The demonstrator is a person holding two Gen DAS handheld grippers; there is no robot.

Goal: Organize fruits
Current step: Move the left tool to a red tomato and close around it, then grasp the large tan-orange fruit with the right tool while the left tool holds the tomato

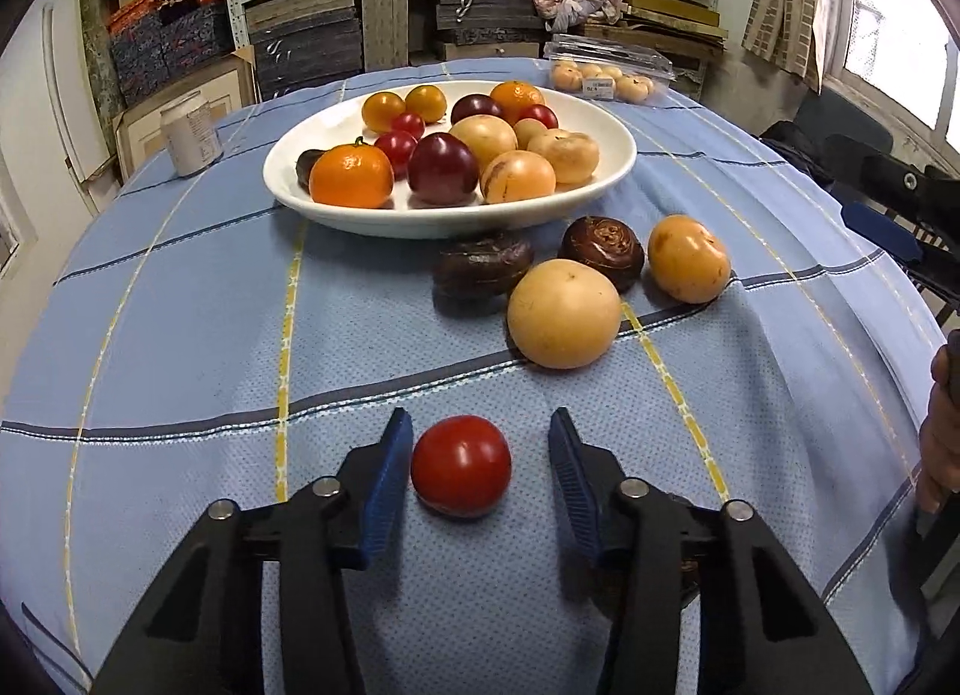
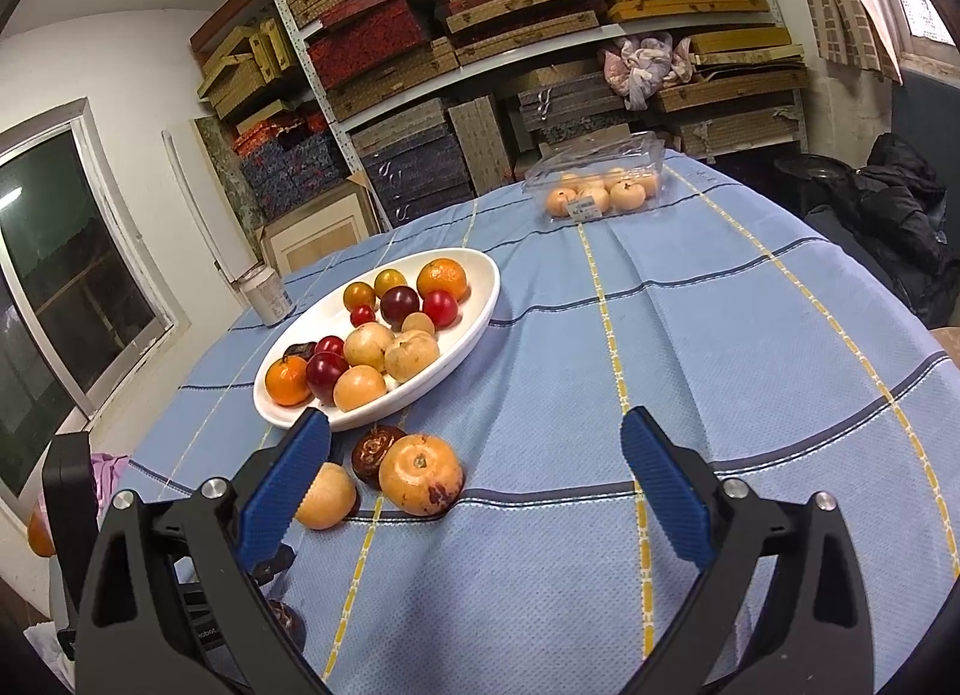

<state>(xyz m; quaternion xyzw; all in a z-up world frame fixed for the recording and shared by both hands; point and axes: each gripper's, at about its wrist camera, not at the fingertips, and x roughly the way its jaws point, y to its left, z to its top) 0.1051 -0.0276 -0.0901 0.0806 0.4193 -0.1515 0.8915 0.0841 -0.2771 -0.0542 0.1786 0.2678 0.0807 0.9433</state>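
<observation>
Left tongs (image 1: pixel 480 473) partly open around a red tomato (image 1: pixel 461 466) near the white bowl (image 1: pixel 336 209), pads not gripping; right tongs (image 2: pixel 480 473) wide open, empty.

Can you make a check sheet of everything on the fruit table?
Surface: blue checked cloth, wrinkled.
Job's things: white bowl full of mixed fruit; red tomato on cloth; two tan fruits and two dark fruits beside bowl.
Clutter: can; clear box of pale fruit.
Grippers: left gripper straddles tomato, right finger not touching; right gripper open, empty.
Cables: nothing seen.
Surroundings: shelves of boxes, window.
</observation>
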